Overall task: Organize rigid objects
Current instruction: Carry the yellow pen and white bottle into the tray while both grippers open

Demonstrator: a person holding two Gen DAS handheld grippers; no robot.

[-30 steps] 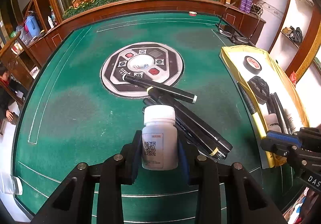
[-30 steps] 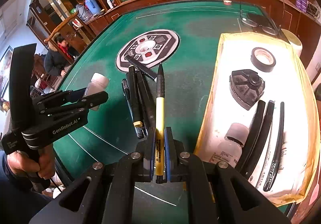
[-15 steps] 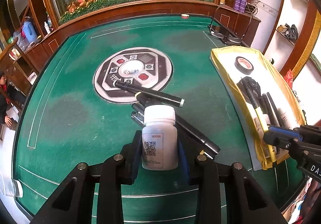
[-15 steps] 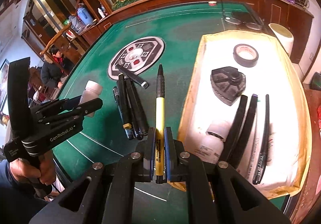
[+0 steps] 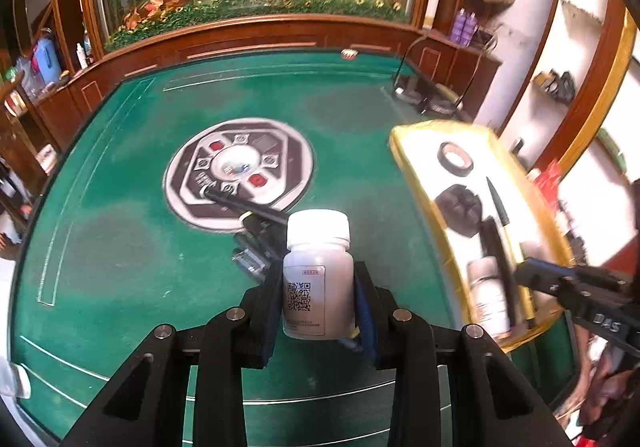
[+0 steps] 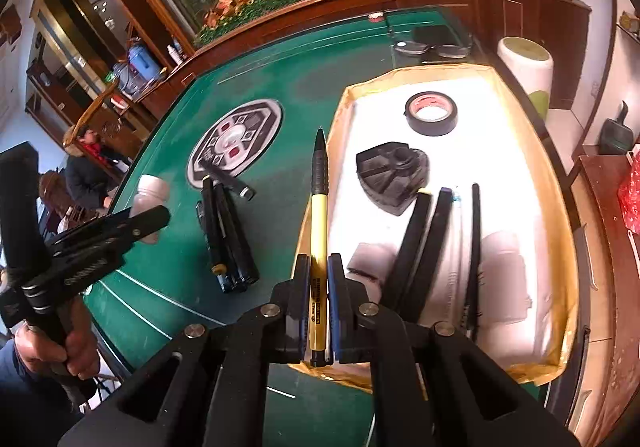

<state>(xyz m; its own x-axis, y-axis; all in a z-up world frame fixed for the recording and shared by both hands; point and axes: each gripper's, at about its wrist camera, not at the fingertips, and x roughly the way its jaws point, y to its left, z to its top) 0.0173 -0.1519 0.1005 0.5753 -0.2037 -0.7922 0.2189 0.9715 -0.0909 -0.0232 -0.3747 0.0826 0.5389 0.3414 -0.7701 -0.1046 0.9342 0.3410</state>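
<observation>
My left gripper [image 5: 318, 301] is shut on a white pill bottle [image 5: 318, 271] with a QR label, held upright above the green table [image 5: 120, 247]. My right gripper [image 6: 319, 279] is shut on a yellow and black pen [image 6: 319, 215], which hangs over the left rim of the gold-edged white tray [image 6: 556, 207]. In the left wrist view that pen [image 5: 498, 203] shows over the tray [image 5: 416, 175]. Several black pens [image 6: 228, 231] lie on the table left of the tray. The left gripper [image 6: 132, 223] with its bottle [image 6: 150, 193] also shows at the left of the right wrist view.
The tray holds a roll of black tape [image 6: 431, 113], a black wedge-shaped part [image 6: 394, 175], long black sticks [image 6: 424, 247] and a white bottle [image 6: 368, 261]. A round control panel [image 6: 234, 141] sits mid-table. Seated people [image 6: 86, 167] are beyond the table's left edge.
The right gripper carried the yellow pen rightward, from above the table to over the tray's left rim. The left gripper rose a little with the bottle, the black pens now partly behind it.
</observation>
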